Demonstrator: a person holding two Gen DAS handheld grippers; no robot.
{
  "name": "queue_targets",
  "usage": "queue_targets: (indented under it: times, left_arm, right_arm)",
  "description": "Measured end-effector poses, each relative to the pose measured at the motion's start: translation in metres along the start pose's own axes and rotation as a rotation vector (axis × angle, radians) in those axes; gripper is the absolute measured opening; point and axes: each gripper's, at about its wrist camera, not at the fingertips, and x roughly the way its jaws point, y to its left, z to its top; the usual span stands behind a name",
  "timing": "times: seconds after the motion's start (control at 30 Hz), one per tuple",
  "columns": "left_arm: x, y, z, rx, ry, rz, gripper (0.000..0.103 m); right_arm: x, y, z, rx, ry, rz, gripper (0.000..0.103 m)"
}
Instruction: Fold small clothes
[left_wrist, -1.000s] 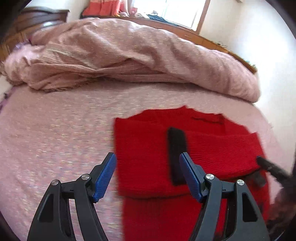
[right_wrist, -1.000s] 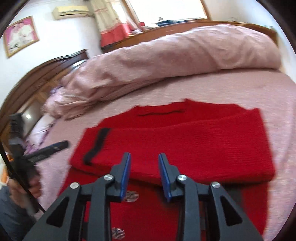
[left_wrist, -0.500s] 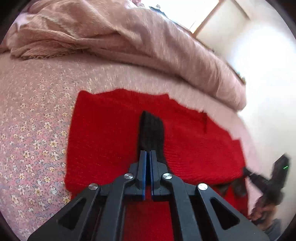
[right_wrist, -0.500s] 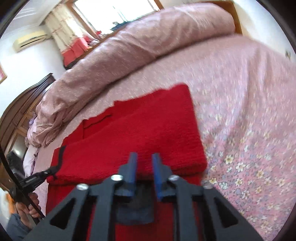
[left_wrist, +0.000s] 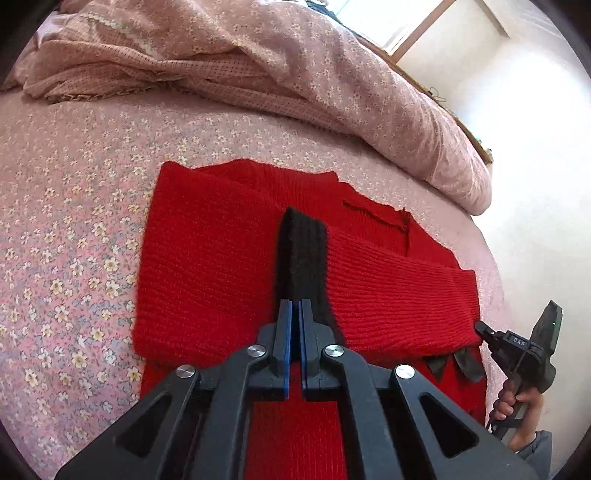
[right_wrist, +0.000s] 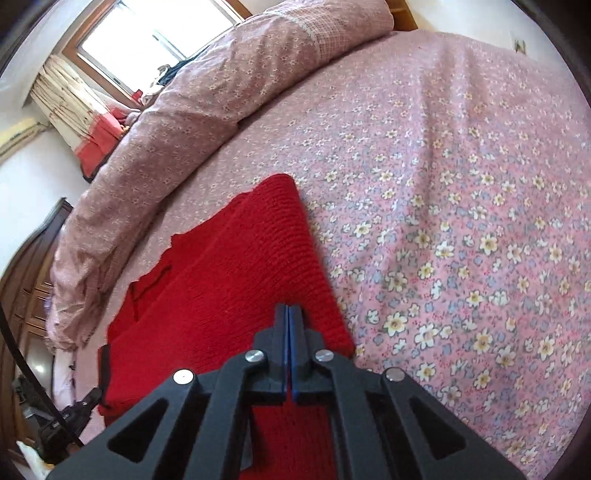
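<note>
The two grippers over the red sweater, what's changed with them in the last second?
Both came down and closed. The left gripper, wide open a second ago, is now shut at the near end of the black cuff on the folded sleeve. The right gripper, partly open before, is shut at the near right edge of the red sweater. The sweater lies folded as before on the flowered bedspread, the rolled quilt behind it.
</note>
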Motion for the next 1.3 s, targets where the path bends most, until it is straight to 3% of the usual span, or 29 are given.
queue_targets:
  times: [0.2,0.33,0.4,0.5,0.6,0.73,0.9,1.0,1.13,1.3]
  left_arm:
    - [-0.013,0.002,0.003,0.037,-0.043,0.131,0.004]
    - [-0.027,0.000,0.006,0.055,-0.083,0.155,0.019]
    - [-0.039,0.001,0.004,0.056,-0.109,0.158,0.020]
    - [-0.053,0.003,-0.002,0.075,-0.121,0.138,0.020]
    - [-0.063,0.009,-0.018,0.118,-0.119,0.185,0.020]
    - [-0.063,0.014,-0.045,0.160,-0.064,0.226,0.026]
    - [-0.072,0.024,-0.082,0.132,0.043,0.184,0.035]
    - [-0.074,0.030,-0.103,0.104,0.087,0.182,0.036]
    - [-0.074,0.043,-0.129,0.042,0.144,0.169,0.037]
    - [-0.089,0.053,-0.151,-0.053,0.153,0.095,0.039]
  right_arm:
    - [-0.005,0.012,0.011,0.028,0.016,0.032,0.006]
    - [-0.015,0.019,0.016,0.015,0.012,0.029,0.010]
    - [-0.023,0.021,0.015,0.007,0.010,0.041,0.012]
    - [-0.037,0.022,0.011,-0.043,-0.008,0.046,0.024]
    - [-0.051,0.020,-0.001,-0.110,-0.005,0.062,0.027]
    - [-0.068,0.006,-0.020,-0.147,0.041,0.078,0.032]
    - [-0.079,-0.015,-0.040,-0.183,0.052,0.030,0.042]
    - [-0.079,-0.035,-0.052,-0.172,0.098,0.008,0.043]
    - [-0.083,-0.059,-0.071,-0.120,0.171,0.075,0.044]
    - [-0.097,-0.083,-0.097,-0.094,0.178,0.196,0.056]
